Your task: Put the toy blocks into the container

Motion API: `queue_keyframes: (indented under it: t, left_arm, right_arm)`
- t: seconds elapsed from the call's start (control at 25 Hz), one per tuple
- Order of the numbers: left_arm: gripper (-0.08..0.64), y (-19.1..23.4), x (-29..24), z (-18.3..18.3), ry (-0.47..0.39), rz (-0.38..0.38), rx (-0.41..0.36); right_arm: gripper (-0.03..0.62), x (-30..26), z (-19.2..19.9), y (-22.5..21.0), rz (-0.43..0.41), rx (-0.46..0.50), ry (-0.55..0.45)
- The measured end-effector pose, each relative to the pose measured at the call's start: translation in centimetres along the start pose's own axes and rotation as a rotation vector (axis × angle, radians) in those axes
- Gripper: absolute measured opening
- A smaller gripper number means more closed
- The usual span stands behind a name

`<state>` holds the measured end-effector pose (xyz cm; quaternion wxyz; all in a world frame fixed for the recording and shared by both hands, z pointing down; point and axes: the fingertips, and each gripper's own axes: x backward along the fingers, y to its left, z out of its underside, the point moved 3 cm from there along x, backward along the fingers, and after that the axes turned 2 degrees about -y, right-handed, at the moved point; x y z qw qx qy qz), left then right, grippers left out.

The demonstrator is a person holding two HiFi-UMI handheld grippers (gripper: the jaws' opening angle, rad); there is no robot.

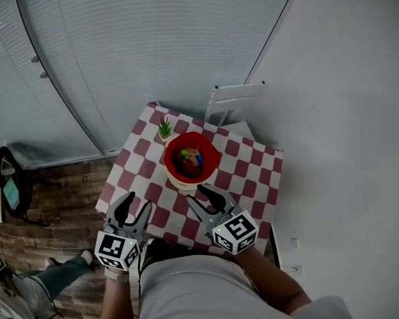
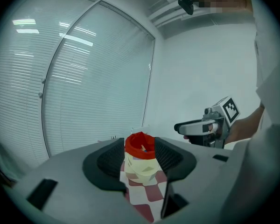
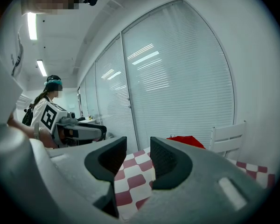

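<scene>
Toy blocks [image 1: 189, 159], a jumble of blue, green and orange, lie inside the red container [image 1: 211, 153]. It sits on a cream faceted base [image 2: 141, 168] at the middle of the red-and-white checked table [image 1: 253, 171], just beside a small potted plant [image 1: 164, 129]. I hold my left gripper [image 1: 136, 205] and right gripper [image 1: 194, 193] over the table's near edge, neither touching the container. Both have jaws spread wide with nothing between them. Single blocks are too small for me to count. In the right gripper view one jaw covers most of the container, and only a red sliver shows. A white chair [image 1: 234, 100] stands partly hidden behind the table.
</scene>
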<state>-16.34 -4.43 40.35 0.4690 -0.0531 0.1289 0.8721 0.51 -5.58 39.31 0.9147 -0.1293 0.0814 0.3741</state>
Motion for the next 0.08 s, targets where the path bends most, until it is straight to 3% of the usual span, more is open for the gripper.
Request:
queue_keyframes:
  t: [0.08]
  left_arm:
    - [0.186,0.23,0.15,-0.01,0.0,-0.003,0.003]
  right_arm:
    - [0.15,-0.09,-0.23,0.02,0.001,-0.003,-0.007]
